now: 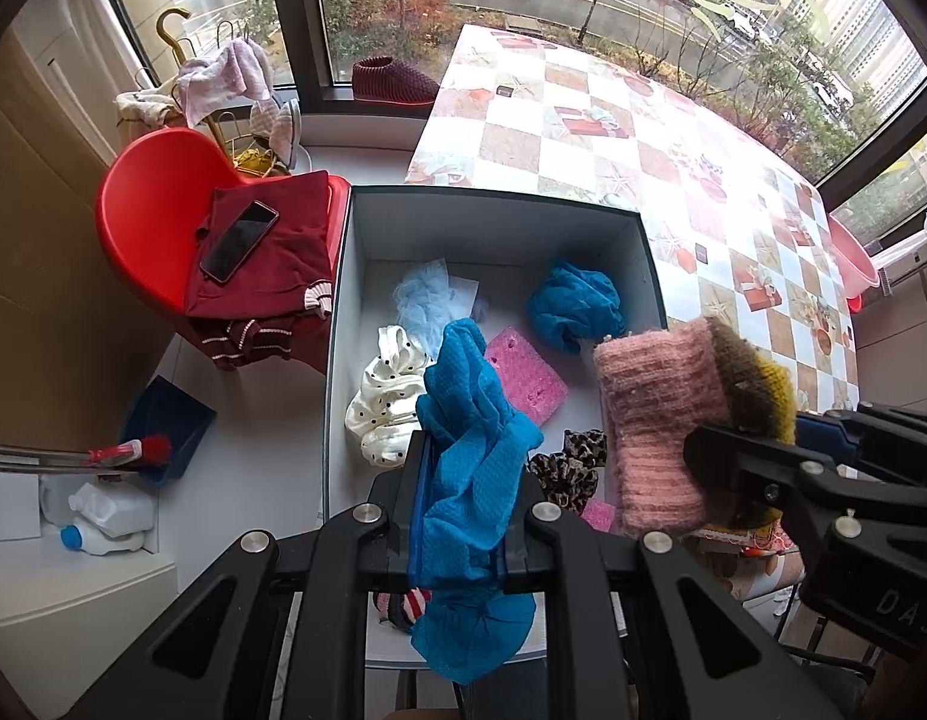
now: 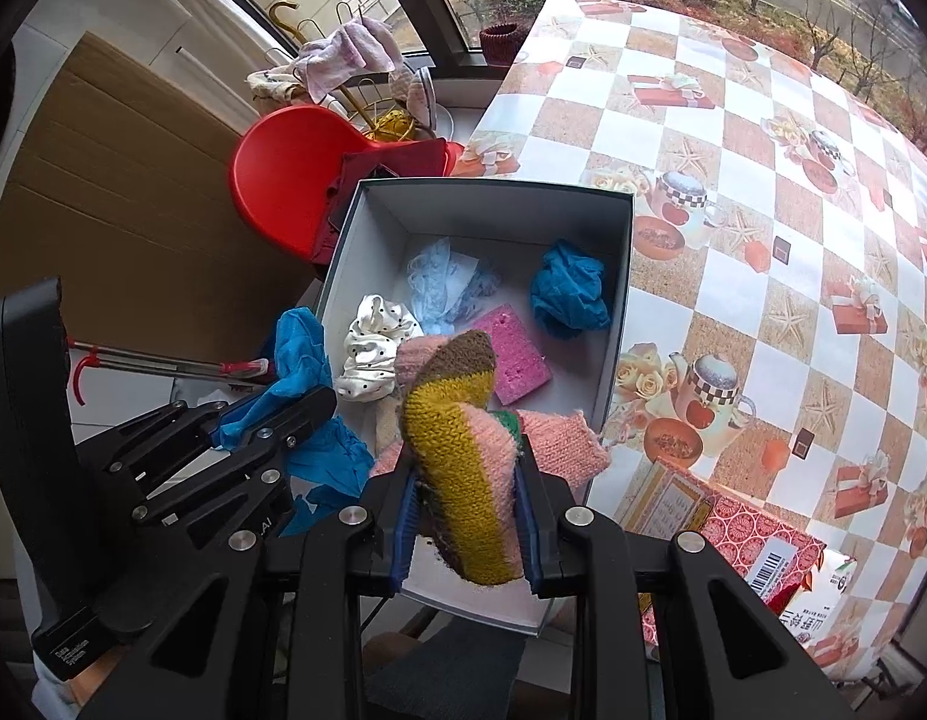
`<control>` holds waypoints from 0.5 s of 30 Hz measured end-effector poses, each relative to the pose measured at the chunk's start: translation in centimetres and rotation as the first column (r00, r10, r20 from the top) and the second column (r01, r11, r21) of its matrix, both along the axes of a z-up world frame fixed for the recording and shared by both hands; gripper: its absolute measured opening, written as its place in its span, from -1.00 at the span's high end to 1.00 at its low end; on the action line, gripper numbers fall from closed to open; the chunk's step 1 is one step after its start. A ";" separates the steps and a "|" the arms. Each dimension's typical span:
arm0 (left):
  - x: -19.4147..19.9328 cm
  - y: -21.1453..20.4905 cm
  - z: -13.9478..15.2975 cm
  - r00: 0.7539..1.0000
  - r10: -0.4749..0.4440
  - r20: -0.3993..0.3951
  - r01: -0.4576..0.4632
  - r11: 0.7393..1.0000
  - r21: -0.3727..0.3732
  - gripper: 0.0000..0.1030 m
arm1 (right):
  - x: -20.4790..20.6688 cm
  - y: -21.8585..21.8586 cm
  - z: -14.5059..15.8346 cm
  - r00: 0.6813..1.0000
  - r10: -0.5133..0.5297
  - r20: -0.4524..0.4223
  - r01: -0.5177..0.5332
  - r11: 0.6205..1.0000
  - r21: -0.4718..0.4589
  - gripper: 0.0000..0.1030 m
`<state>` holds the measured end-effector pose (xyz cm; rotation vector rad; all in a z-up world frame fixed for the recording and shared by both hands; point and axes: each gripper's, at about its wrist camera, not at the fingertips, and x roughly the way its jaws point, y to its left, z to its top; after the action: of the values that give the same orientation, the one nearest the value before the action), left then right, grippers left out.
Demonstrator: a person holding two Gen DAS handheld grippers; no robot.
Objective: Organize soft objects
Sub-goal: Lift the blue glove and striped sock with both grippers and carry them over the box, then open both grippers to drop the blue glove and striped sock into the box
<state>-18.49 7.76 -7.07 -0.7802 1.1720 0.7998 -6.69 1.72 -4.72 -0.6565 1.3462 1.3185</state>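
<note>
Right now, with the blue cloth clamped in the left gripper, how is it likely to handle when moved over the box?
Probably floppy: the blue cloth droops in folds on both sides of the left gripper. Likely light, being thin mesh-like fabric. Its loose end may drag on the box rim.

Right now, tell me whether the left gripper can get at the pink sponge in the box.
Probably not yet: the left gripper is shut on a blue cloth that hangs over the pink sponge. Nothing else blocks it.
</note>
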 end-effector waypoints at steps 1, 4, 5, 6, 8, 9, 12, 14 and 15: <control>0.2 0.2 -0.2 1.000 0.000 -0.002 0.000 1.000 -0.003 0.66 | 0.1 0.2 -0.1 1.000 0.000 0.006 0.000 1.000 -0.001 0.43; 0.6 0.5 -0.6 1.000 -0.001 -0.003 0.001 1.000 -0.012 0.66 | 0.1 0.8 -0.5 1.000 0.004 0.028 -0.004 1.000 -0.006 0.43; 0.8 0.7 -0.7 1.000 -0.003 -0.005 0.003 1.000 -0.014 0.66 | 0.2 1.0 -0.6 1.000 0.004 0.031 -0.004 1.000 -0.008 0.43; 1.0 0.8 -0.8 1.000 -0.005 -0.007 0.004 1.000 -0.015 0.66 | 0.3 1.1 -0.8 0.999 0.004 0.032 -0.004 1.000 -0.011 0.43; 1.3 1.0 -1.0 1.000 -0.008 -0.011 0.007 1.000 -0.017 0.66 | 0.4 1.5 -1.0 0.999 0.004 0.036 -0.003 1.000 -0.016 0.43; 1.4 1.1 -1.1 1.000 -0.008 -0.010 0.008 1.000 -0.018 0.66 | 0.5 1.7 -1.1 0.999 0.004 0.037 -0.003 1.000 -0.017 0.43; 1.8 1.3 -1.3 1.000 -0.011 -0.013 0.010 1.000 -0.021 0.66 | 0.7 2.2 -1.3 0.999 0.001 0.040 -0.001 1.000 -0.020 0.43; 2.0 1.5 -1.5 1.000 -0.013 -0.018 0.012 1.000 -0.025 0.66 | 0.7 2.5 -1.5 0.999 0.000 0.044 0.001 1.000 -0.021 0.43; 2.1 1.5 -1.7 1.000 -0.013 -0.021 0.012 1.000 -0.028 0.66 | 0.7 2.7 -1.6 0.999 -0.001 0.046 0.002 1.000 -0.024 0.43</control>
<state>-16.43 9.25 -8.75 -0.7884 1.2077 0.7844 -5.96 4.37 -6.33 -0.6978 1.3269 1.2806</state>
